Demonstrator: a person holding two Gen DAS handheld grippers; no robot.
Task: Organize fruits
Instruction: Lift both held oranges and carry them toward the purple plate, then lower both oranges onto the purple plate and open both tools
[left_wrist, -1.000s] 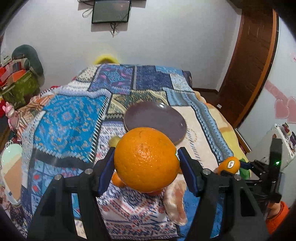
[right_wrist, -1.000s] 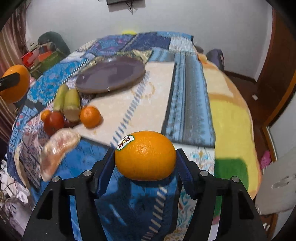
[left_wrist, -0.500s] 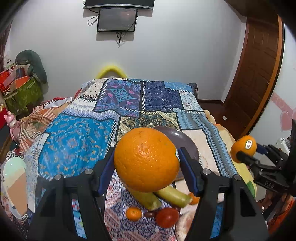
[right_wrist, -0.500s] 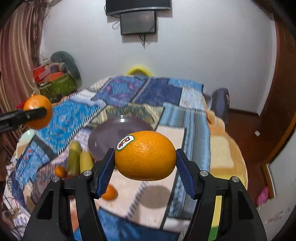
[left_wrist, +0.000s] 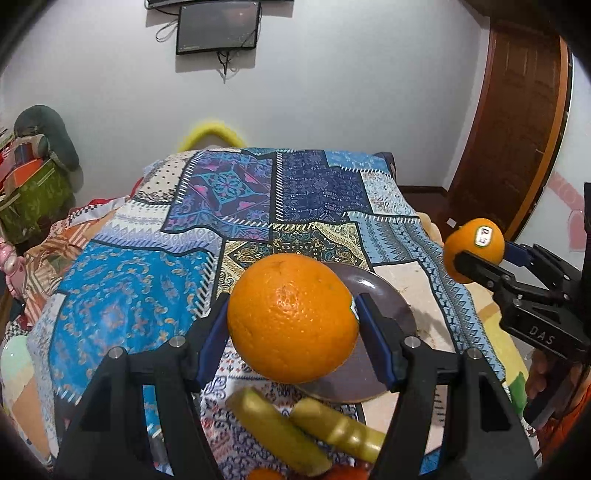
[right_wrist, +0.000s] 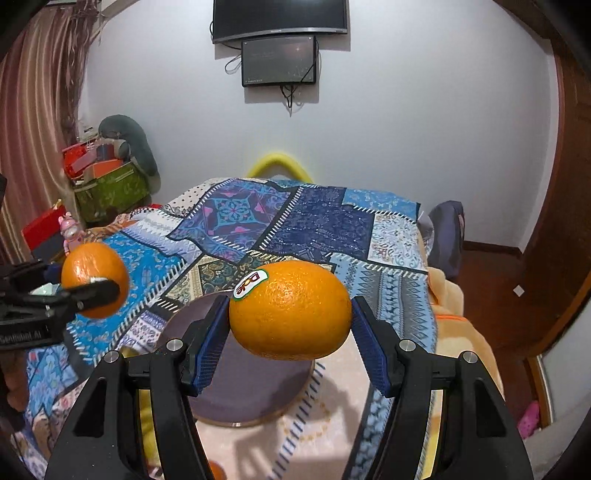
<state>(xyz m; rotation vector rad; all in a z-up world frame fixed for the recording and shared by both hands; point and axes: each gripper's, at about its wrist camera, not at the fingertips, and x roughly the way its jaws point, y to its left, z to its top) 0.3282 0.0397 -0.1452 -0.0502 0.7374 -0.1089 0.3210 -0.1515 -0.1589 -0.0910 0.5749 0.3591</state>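
Carrying step, by the looks of it. Left tool (left_wrist: 291, 325) clamping a plain round orange (left_wrist: 291, 317), right tool (right_wrist: 290, 325) gripping a stickered round orange (right_wrist: 290, 310), both held up in the air over the patchwork-quilted bed (right_wrist: 303, 221). Just beyond, lying flat on the quilt, the dark purple round plate (right_wrist: 255, 387). Probably needing a gentle lowering onto that plate next, then letting go without the fruit rolling off.

plate (right_wrist: 236, 384) on bedspread (right_wrist: 306, 221), bananas (left_wrist: 295, 432) just before plate
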